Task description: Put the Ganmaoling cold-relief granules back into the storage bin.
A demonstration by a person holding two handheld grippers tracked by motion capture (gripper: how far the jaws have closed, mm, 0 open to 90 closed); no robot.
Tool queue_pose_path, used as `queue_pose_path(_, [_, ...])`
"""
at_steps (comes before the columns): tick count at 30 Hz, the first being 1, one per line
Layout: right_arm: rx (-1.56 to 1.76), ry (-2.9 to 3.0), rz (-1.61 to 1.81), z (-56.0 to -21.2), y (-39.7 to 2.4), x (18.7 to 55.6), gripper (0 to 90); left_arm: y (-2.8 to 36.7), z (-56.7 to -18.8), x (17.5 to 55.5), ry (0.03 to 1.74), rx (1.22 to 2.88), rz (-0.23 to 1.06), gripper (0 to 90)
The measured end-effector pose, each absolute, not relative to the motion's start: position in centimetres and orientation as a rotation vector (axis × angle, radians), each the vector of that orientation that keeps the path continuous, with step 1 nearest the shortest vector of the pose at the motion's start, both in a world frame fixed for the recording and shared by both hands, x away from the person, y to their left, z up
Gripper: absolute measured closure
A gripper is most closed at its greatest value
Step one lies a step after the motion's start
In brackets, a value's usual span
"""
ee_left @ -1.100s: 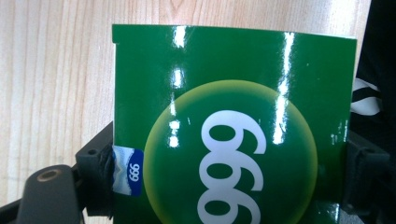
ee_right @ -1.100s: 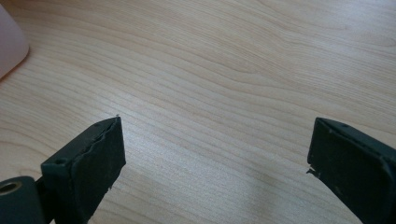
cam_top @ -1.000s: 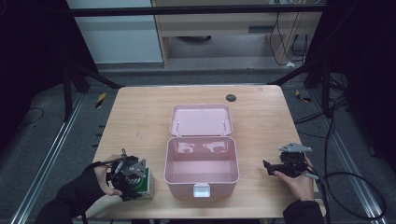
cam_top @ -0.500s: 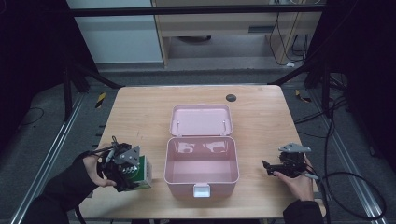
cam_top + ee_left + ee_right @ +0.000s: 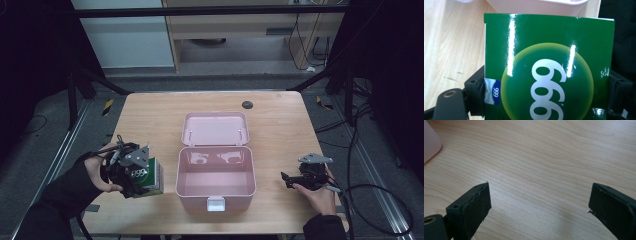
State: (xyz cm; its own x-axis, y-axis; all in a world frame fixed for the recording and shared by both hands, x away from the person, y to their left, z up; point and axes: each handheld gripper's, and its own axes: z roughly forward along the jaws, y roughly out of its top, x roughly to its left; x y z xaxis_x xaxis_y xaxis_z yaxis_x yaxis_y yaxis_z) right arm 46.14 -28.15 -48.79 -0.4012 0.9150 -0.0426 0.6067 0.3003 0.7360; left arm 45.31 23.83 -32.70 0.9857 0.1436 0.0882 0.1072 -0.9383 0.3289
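Left claw point(image 5: 145, 177) near counter's front-left corner, clamped on glossy green cardboard box point(image 5: 549, 70) marked 999. Open pink plastic case point(image 5: 216, 172), lid back, at front-centre of light wooden counter point(image 5: 280, 125). Right claw point(image 5: 539, 205) near front-right edge, jaws wide apart, holding nothing.

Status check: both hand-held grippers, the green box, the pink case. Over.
Left hand-held gripper clamped on green box. Right hand-held gripper open, nothing between its jaws. Pink case open, lid back; nothing blocking.
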Motion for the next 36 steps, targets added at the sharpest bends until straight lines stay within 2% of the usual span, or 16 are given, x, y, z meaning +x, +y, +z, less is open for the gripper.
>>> queue_pose_path(21, [1.355,2.111,0.902,-48.7,-28.3,46.2,4.5,21.4,-28.8,45.8,0.111,2.814,0.182,14.9])
queue_pose_path(36, [1.357,2.110,0.904,-48.7,-28.3,46.1,4.5,18.6,-28.0,46.4,0.054,2.811,0.168,14.9])
